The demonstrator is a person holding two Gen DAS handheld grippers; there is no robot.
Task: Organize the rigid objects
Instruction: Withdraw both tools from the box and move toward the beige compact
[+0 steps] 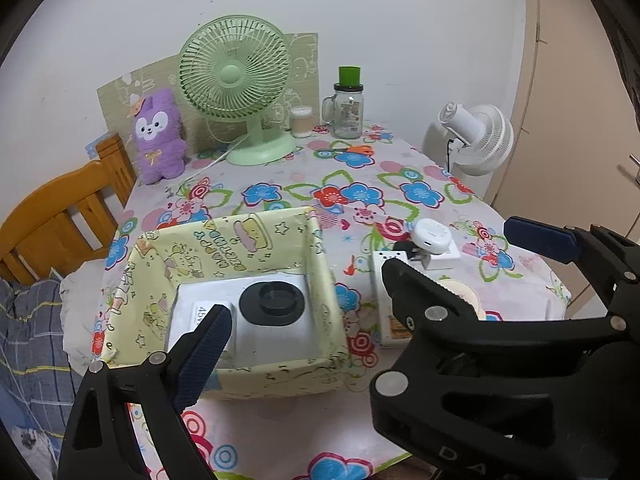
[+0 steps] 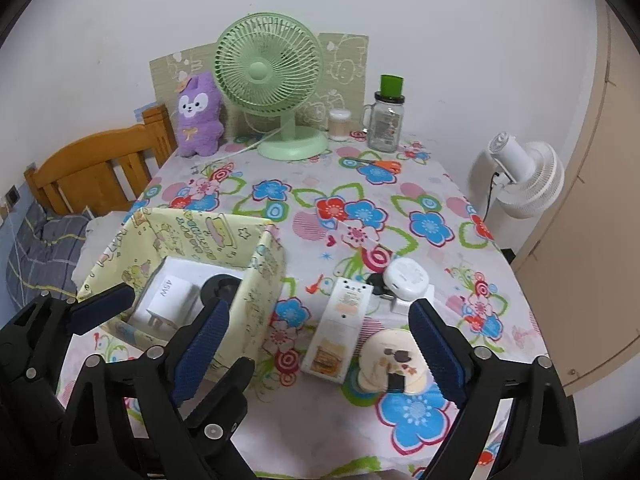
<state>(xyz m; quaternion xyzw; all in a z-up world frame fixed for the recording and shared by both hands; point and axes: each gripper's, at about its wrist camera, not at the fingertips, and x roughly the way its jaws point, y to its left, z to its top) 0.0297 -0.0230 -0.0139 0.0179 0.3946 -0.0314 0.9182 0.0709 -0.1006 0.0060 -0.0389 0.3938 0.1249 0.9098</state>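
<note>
A yellow cartoon-print box (image 1: 320,240) (image 2: 260,276) stands at the table's near left. Inside it lie a white 45W charger (image 2: 168,292) and a black round piece (image 1: 276,300) on a white flat pack. My left gripper (image 1: 320,316) hovers open over the box's near side, holding nothing. Right of the box lie a long white device (image 2: 340,328), a white round plug (image 2: 406,276) and a cream round item (image 2: 396,360). My right gripper (image 2: 320,308) is open above them, nothing between its pads. The two grippers sit close side by side.
On the flowered tablecloth at the back stand a green fan (image 2: 268,76), a purple plush (image 2: 200,116), a swab tub (image 2: 339,122) and a green-lidded jar (image 2: 386,120). Orange scissors (image 2: 384,166) lie nearby. A wooden frame (image 2: 96,176) is on the left, a white fan (image 2: 524,172) on the right.
</note>
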